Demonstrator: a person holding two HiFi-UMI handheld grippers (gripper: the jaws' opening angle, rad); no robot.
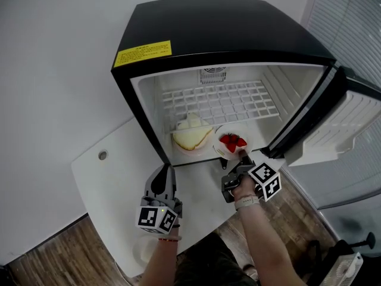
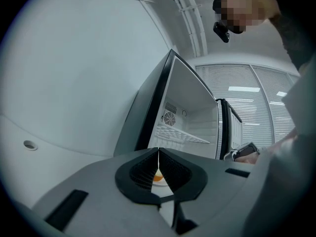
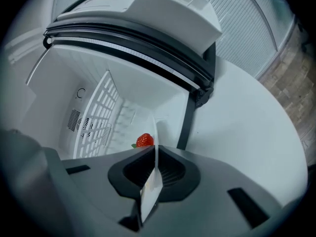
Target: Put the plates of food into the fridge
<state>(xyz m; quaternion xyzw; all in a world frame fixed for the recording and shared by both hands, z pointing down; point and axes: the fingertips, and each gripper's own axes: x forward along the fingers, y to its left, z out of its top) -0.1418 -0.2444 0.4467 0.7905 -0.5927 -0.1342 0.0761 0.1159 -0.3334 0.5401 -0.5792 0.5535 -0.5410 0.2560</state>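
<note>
Two plates in the open black mini fridge [image 1: 226, 22]: white plate of pale bread [image 1: 193, 152], and white plate of red strawberries [image 1: 218, 148], its rim clamped in right claw [image 1: 243, 157]. Left claw [image 1: 163, 170] closed, empty.

Office-like room — window blinds [image 1: 351, 22], mini fridge [image 1: 226, 28], white table [image 1: 113, 177].
</note>
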